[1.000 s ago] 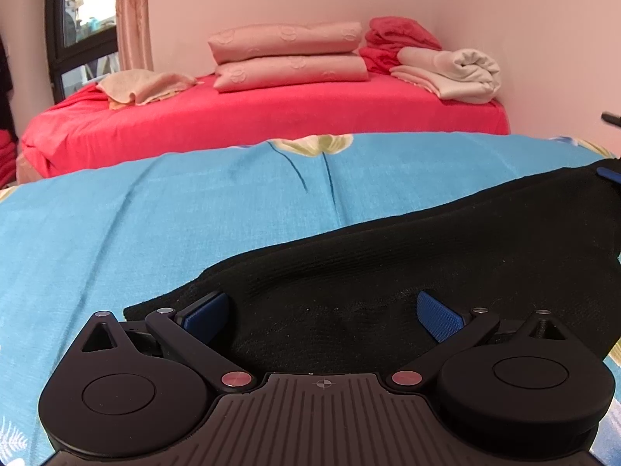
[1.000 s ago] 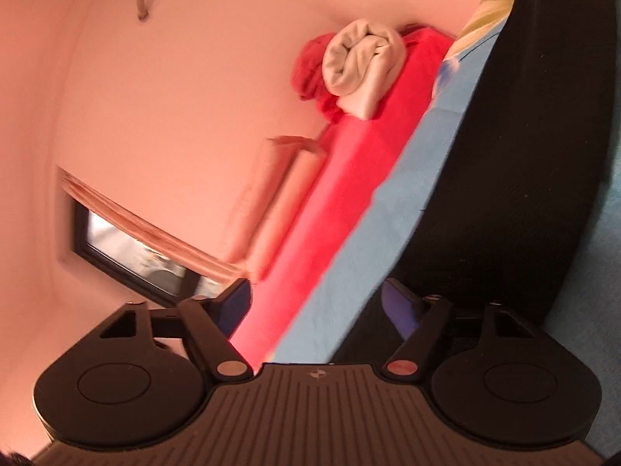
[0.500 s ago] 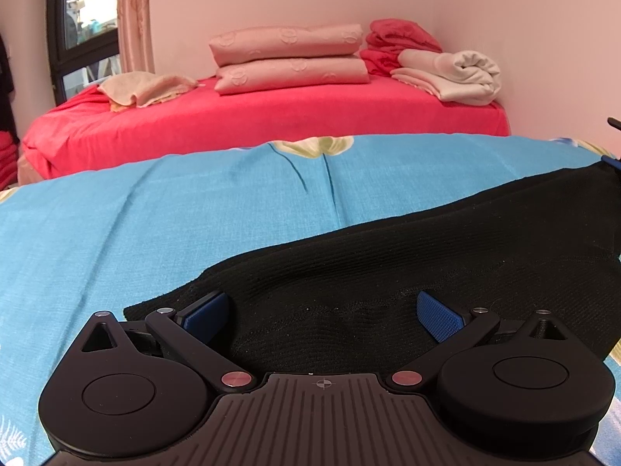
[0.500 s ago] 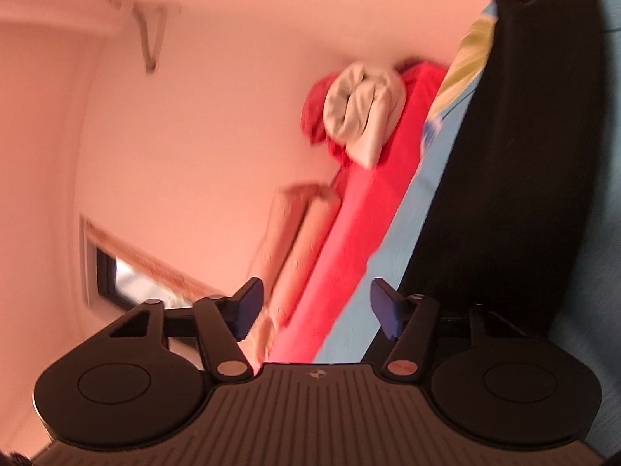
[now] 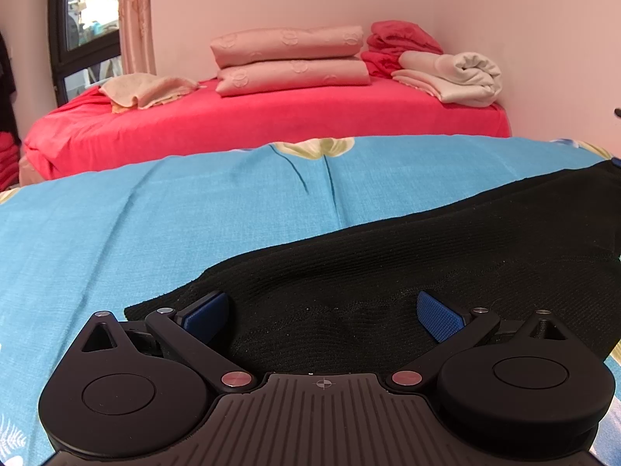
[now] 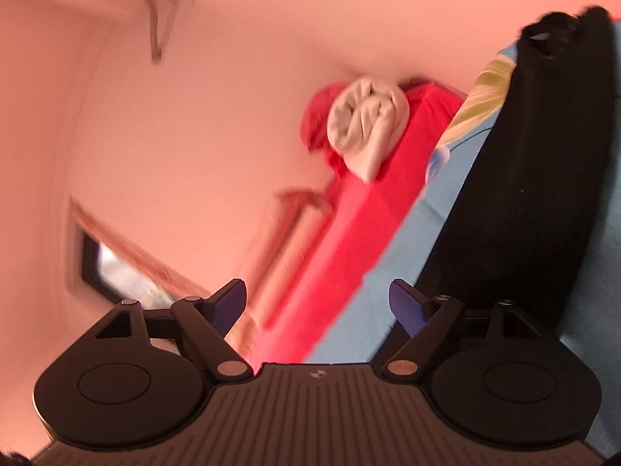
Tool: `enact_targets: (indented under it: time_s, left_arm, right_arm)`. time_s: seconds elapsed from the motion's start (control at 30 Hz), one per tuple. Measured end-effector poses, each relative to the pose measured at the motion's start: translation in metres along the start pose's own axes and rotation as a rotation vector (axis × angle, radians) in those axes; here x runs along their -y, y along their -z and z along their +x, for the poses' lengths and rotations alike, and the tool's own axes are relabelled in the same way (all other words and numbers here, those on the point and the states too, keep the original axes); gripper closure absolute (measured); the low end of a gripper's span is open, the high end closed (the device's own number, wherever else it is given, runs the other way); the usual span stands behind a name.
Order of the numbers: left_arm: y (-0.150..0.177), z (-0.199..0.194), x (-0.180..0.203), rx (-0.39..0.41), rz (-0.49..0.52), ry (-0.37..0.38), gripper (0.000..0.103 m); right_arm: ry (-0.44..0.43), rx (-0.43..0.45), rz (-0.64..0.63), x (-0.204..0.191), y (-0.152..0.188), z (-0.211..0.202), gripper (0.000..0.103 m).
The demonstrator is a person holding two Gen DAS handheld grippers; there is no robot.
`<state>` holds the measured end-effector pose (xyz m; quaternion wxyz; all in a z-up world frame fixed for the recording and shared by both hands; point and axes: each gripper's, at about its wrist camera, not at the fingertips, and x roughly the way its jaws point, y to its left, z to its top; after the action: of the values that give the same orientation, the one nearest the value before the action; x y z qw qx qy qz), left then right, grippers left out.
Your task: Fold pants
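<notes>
Left tongs (image 5: 324, 312) pitched downward, blue pads (image 5: 440, 320) spread wide apart, nothing pinched between them. Right tongs (image 6: 316, 303) held nearly level and rolled onto side, jaws opening, nothing gripped between pads (image 6: 405, 306).

Left wrist view is sharp and evenly lit, soft daylight coming in from the window (image 5: 83, 35) on the left, no harsh shadows. Heavy fisheye bending, dark corners. The black pants (image 5: 446, 256) swallow most detail. Right wrist view is smeared with motion blur, rolled sideways, and washed in a pink-orange cast.
</notes>
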<state>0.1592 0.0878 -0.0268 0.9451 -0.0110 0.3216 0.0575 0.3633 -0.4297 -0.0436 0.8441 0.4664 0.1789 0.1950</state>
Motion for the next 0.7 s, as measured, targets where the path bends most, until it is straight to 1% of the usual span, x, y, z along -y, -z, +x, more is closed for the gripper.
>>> enact_targets:
  time_s: [0.07,0.1,0.13,0.17,0.2,0.23,0.27,0.3,0.33,0.4,0.43,0.47,0.57,0.6,0.7]
  left_arm:
    - [0.0,-0.001,0.0,0.002,-0.001,-0.001,0.0]
    - [-0.001,-0.001,0.0,0.002,-0.001,-0.001,0.0]
    - [0.0,-0.001,0.0,0.002,-0.001,-0.001,0.0]
    - [0.0,-0.001,0.0,0.002,-0.001,-0.001,0.0]
    - [-0.001,-0.001,0.0,0.002,-0.001,-0.001,0.0]
    - [-0.001,-0.001,0.0,0.002,-0.001,-0.001,0.0]
    - [0.0,-0.001,0.0,0.002,-0.001,-0.001,0.0]
    - [0.0,-0.001,0.0,0.002,-0.001,-0.001,0.0]
    - [0.0,-0.001,0.0,0.002,-0.001,-0.001,0.0]
    - [-0.001,-0.001,0.0,0.003,-0.001,-0.003,0.0]
    - [-0.001,-0.001,0.0,0.003,-0.002,-0.004,0.0]
    - [-0.002,-0.002,0.0,0.003,-0.001,-0.005,0.0]
    - [-0.003,-0.002,0.0,0.003,0.0,-0.007,0.0]
    - [-0.003,-0.002,0.0,0.003,-0.001,-0.007,0.0]
    - [-0.003,-0.002,0.0,0.003,-0.001,-0.008,0.0]
  right_arm:
    - [0.07,0.0,-0.042,0.006,-0.011,0.001,0.025]
    - [0.092,0.011,-0.034,0.013,-0.019,-0.001,0.037]
    - [0.098,0.027,-0.001,0.021,-0.03,-0.006,0.043]
    - [0.104,0.064,0.052,0.032,-0.043,-0.012,0.044]
    - [0.13,0.111,0.081,0.04,-0.054,-0.019,0.044]
    - [0.186,0.162,0.091,0.045,-0.064,-0.025,0.035]
    - [0.293,0.235,0.096,0.047,-0.074,-0.034,0.029]
    - [0.347,0.287,0.096,0.049,-0.081,-0.042,0.027]
    - [0.352,0.32,0.097,0.051,-0.086,-0.051,0.027]
    - [0.321,0.341,0.123,0.054,-0.087,-0.064,0.025]
    - [0.323,0.331,0.132,0.053,-0.085,-0.069,0.025]
    - [0.346,0.319,0.141,0.052,-0.083,-0.072,0.025]
    - [0.489,0.236,0.167,0.047,-0.074,-0.074,0.028]
    - [0.518,0.206,0.182,0.044,-0.071,-0.073,0.03]
    - [0.506,0.102,0.221,0.041,-0.065,-0.072,0.03]
